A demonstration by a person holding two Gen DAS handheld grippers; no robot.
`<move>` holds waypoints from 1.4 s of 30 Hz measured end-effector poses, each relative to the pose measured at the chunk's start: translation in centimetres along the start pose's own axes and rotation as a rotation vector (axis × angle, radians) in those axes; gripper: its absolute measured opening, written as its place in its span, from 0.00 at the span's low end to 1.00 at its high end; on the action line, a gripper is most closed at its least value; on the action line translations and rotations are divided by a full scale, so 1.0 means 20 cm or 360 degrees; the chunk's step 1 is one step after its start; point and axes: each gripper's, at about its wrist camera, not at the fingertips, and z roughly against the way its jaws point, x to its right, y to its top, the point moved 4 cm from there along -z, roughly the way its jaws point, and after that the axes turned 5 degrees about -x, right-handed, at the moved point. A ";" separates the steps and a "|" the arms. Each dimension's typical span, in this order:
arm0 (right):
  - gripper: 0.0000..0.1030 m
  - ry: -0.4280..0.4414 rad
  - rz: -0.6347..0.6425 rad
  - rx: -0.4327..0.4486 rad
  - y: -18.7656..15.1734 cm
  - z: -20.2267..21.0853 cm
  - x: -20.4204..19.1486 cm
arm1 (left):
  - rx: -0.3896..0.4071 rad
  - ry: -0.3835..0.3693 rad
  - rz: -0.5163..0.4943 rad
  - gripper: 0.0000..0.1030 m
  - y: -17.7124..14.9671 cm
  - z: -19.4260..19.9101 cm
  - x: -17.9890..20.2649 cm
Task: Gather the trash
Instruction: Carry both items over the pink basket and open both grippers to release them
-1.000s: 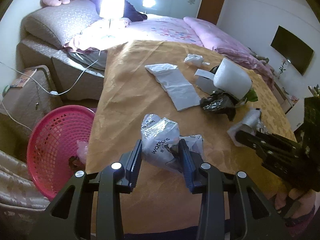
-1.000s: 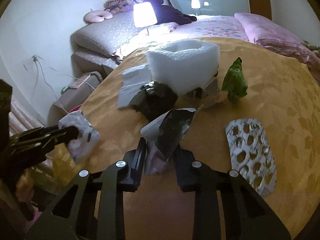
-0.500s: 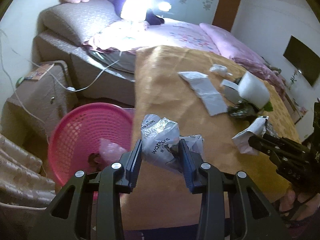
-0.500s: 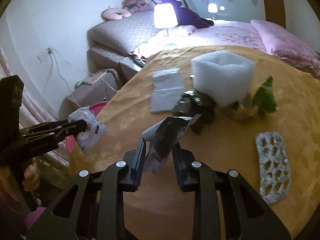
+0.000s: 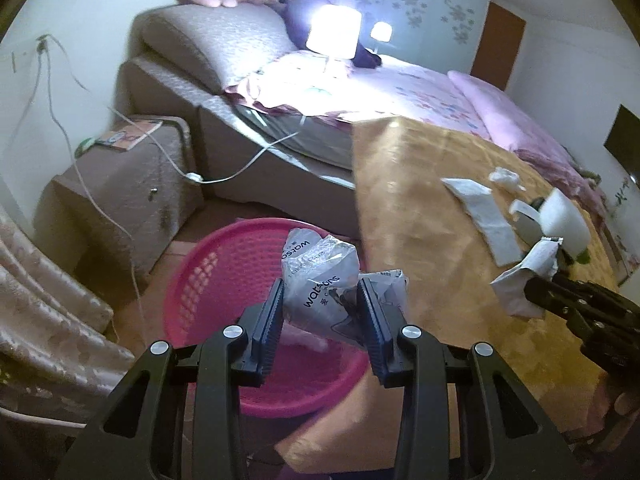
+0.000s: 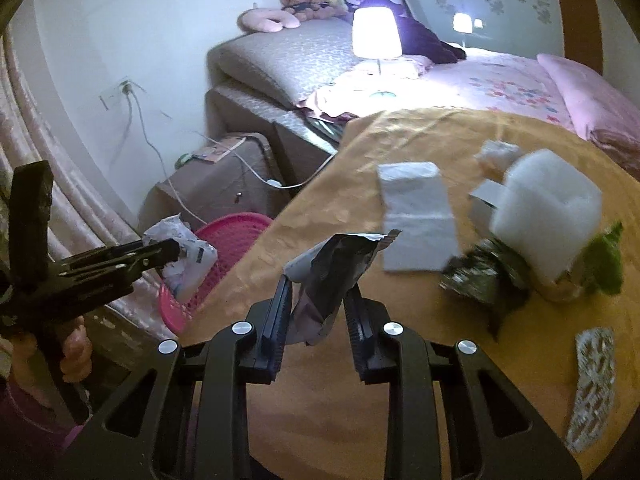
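My left gripper [image 5: 321, 300] is shut on a crumpled clear plastic bag [image 5: 320, 276] with printed lettering, held above the pink mesh basket [image 5: 200, 280] on the floor. From the right wrist view the same bag [image 6: 184, 256] hangs beside that basket [image 6: 224, 228]. My right gripper [image 6: 318, 292] is shut on a dark torn wrapper [image 6: 332, 272] over the table's near corner; in the left wrist view this wrapper [image 5: 524, 280] shows its pale side at the right. More litter stays on the gold tablecloth [image 6: 400, 360]: a white bag [image 6: 416, 216], a foam block [image 6: 548, 212], a black wrapper [image 6: 480, 276].
A blister pack [image 6: 592, 384] lies at the table's near right, and a green wrapper [image 6: 608, 260] behind the foam. A bedside cabinet [image 5: 120, 184] with trailing cables stands left of the basket. The bed with a lit lamp [image 5: 332, 32] is behind. A curtain [image 5: 40, 300] hangs at the left.
Both grippers swung left with their trash. The left one went from over the tablecloth to above the pink basket. The right one followed toward the table's left edge.
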 end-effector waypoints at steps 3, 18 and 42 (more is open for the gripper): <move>0.26 0.0017 0.0029 -0.0010 0.04 -0.05 -0.06 | -0.0010 0.0034 0.0041 0.34 0.01 -0.03 -0.06; 0.26 0.0128 0.0156 -0.0111 0.18 -0.27 -0.32 | -0.0033 0.0137 0.0134 0.34 0.02 -0.10 -0.24; 0.47 0.0165 0.0144 -0.0230 0.19 -0.45 -0.43 | -0.0091 0.0209 0.0250 0.49 0.00 -0.17 -0.38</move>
